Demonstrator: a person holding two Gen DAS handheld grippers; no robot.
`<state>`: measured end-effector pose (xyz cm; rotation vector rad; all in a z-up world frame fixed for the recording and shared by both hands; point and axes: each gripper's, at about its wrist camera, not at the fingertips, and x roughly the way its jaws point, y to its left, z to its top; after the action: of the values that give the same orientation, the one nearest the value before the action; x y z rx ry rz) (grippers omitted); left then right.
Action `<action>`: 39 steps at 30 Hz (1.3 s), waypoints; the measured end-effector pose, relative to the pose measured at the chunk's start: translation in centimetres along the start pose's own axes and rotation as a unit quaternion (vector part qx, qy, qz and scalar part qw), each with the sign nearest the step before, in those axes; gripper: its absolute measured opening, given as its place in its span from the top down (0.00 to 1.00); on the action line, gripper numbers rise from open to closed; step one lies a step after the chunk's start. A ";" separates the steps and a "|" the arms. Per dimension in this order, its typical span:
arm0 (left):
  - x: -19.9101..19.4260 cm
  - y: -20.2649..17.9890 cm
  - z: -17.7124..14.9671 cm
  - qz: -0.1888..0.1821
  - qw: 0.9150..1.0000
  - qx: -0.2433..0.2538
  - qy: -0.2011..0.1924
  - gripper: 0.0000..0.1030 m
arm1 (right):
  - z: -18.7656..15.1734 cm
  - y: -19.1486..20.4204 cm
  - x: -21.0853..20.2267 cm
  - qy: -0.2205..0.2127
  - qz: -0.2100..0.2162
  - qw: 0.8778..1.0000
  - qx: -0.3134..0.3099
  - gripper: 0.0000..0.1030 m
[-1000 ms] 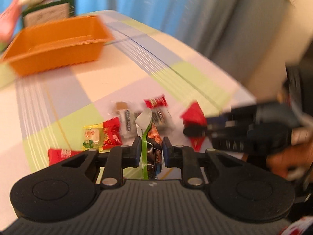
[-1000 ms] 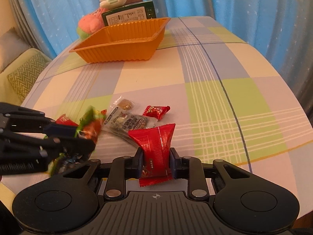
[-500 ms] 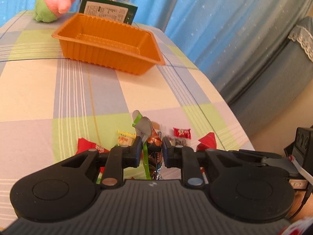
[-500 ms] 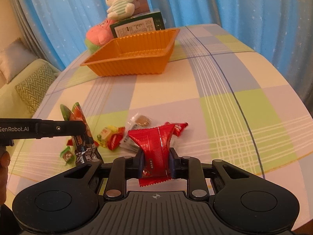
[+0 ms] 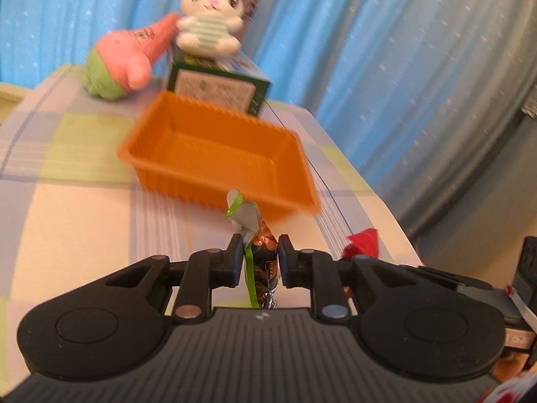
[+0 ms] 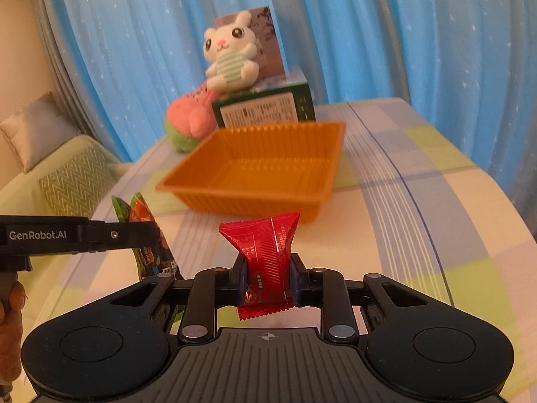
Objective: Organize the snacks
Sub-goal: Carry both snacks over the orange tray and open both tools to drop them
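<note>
The left gripper (image 5: 260, 257) is clenched on a green and orange snack packet (image 5: 265, 262), which stands upright between the two fingers with its crinkled silver top sticking up past the tips. In the right wrist view the same gripper (image 6: 147, 235) reaches in from the left side, seen from the side, with the packet (image 6: 147, 231) hanging on both sides of its fingers and a bit of the person's hand (image 6: 10, 305) at the picture's edge.

The right gripper (image 6: 266, 278) is clamped on a red snack packet (image 6: 265, 255), pinched at its narrow middle so that both ends flare out, one above the fingers and one below. In the left wrist view that red packet (image 5: 364, 243) shows just to the right of the left gripper's fingers.

Both packets are held up in the air on the near side of the orange tray (image 6: 268, 171), which sits on the checked tablecloth (image 6: 419, 201) and looks empty inside. The left wrist view shows the tray (image 5: 214, 154) blurred.

Right behind the tray stands a dark green box (image 6: 265, 107), touching or almost touching the tray's far rim. A white plush rabbit (image 6: 231, 57) sits on top of the box. A pink and green plush toy (image 6: 188, 121) lies to the left of the box, behind the tray's far left corner. Blue curtains (image 6: 369, 33) hang behind the tray, and a pale green sofa (image 6: 60, 174) stands off to the tray's left, beyond the table edge.
</note>
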<state>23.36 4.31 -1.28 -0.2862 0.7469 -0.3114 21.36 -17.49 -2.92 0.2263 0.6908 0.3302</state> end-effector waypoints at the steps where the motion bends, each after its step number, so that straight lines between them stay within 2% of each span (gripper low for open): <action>1: 0.4 0.2 0.9 0.007 1.000 -0.001 -0.006 0.81 | 0.9 0.1 0.7 -0.007 0.000 1.000 -0.001 0.76; 6: 3.0 1.7 5.0 0.033 0.999 -0.009 -0.032 0.81 | 4.7 -0.1 4.5 -0.040 -0.008 0.999 0.008 0.76; 11: 5.8 3.0 8.3 0.032 0.998 -0.020 -0.043 0.81 | 7.3 -1.2 8.2 -0.059 -0.021 0.998 0.026 0.76; 16: 8.5 4.1 10.1 0.031 0.998 -0.027 -0.036 0.81 | 8.2 -1.8 11.8 -0.038 -0.029 0.999 0.019 0.76; 23: 11.4 5.4 10.1 0.034 0.998 -0.043 -0.009 0.81 | 7.6 -2.6 14.5 -0.006 -0.042 0.999 0.020 0.76; 27: 11.5 5.7 9.7 0.047 0.998 -0.048 -0.010 0.67 | 7.1 -2.9 15.0 0.004 -0.041 0.999 0.027 0.76; 39: 9.2 5.6 7.9 0.061 0.997 -0.036 -0.014 0.67 | 8.0 -2.8 15.0 0.013 -0.016 0.999 0.035 0.75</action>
<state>36.20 7.17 -3.46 -0.3100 0.7465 -0.1644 38.08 -15.31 -6.59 0.2780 0.7319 0.2788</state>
